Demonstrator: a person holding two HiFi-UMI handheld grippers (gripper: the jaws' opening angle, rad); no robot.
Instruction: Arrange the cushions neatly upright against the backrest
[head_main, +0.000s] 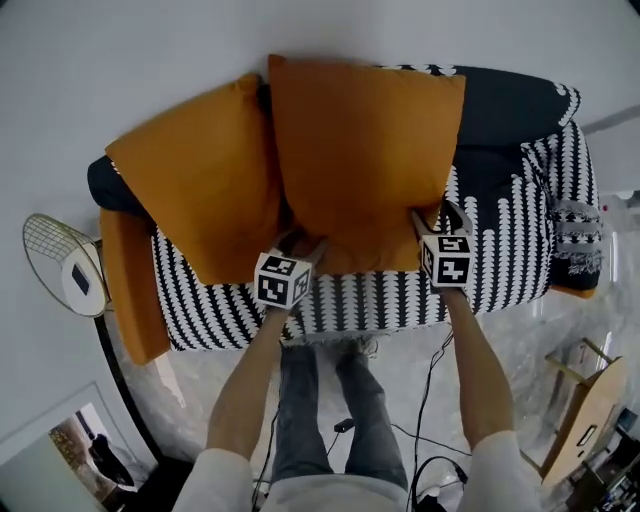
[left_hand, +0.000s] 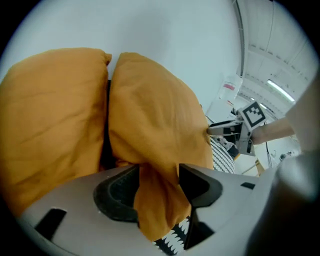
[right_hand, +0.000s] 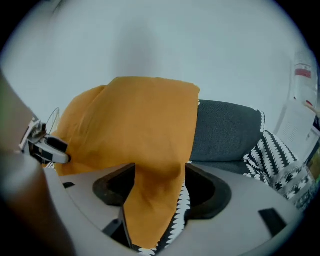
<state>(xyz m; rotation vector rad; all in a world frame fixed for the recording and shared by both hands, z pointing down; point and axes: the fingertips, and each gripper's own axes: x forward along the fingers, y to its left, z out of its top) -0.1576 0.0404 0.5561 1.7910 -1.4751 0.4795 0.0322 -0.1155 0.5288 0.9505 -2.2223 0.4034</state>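
Note:
Two orange cushions stand against the sofa's backrest. The left cushion (head_main: 200, 180) (left_hand: 50, 115) leans outward. Upright beside it, the middle cushion (head_main: 365, 150) (left_hand: 155, 115) (right_hand: 145, 125) overlaps its edge. My left gripper (head_main: 303, 243) (left_hand: 159, 185) is at the middle cushion's lower left corner. That corner hangs between the open jaws, clear of the left pad. My right gripper (head_main: 432, 215) (right_hand: 159, 187) is at the lower right corner. Its jaws stand open too, with the fabric loose between them.
The sofa seat (head_main: 510, 250) wears a black-and-white patterned cover, with a dark grey back cushion (head_main: 505, 105) (right_hand: 225, 132) at the right. Another orange cushion (head_main: 130, 290) lies along the left arm. A wire side table (head_main: 60, 265) stands left, a wooden stand (head_main: 590, 400) right, and cables (head_main: 430, 400) lie on the floor.

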